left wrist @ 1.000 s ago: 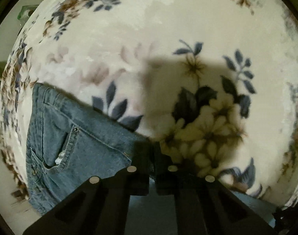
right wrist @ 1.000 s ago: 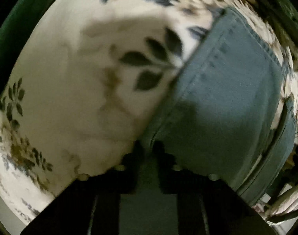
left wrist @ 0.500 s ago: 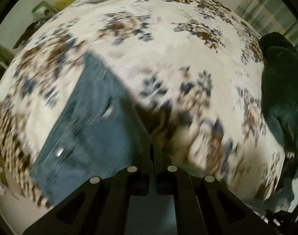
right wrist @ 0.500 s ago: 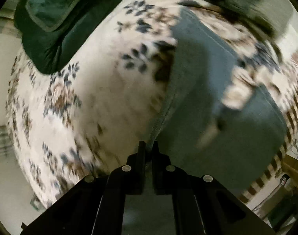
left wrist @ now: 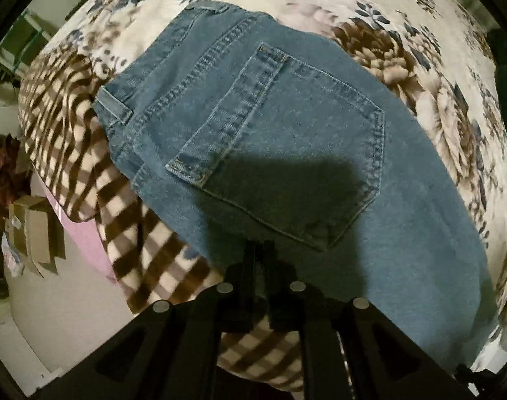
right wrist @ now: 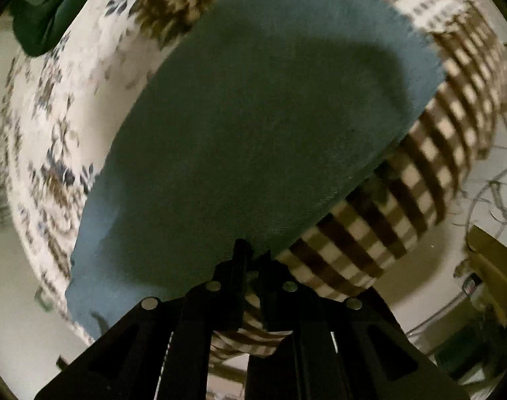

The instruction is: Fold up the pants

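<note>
Denim pants [left wrist: 286, 140] lie folded over on the bed [left wrist: 436, 76], back pocket up, near its checkered edge. Left hand-held gripper [left wrist: 260, 250] is pressed together at the near fold, seemingly still pinching denim. Right hand-held gripper [right wrist: 251, 250] has just been opening, cloth edge between its jaws. Further folds probably remain.

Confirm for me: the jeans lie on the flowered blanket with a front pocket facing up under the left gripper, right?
Not quite. It is a back pocket, a stitched patch, that faces up under the left gripper, as the left wrist view shows. The jeans do lie on the flowered blanket.
</note>
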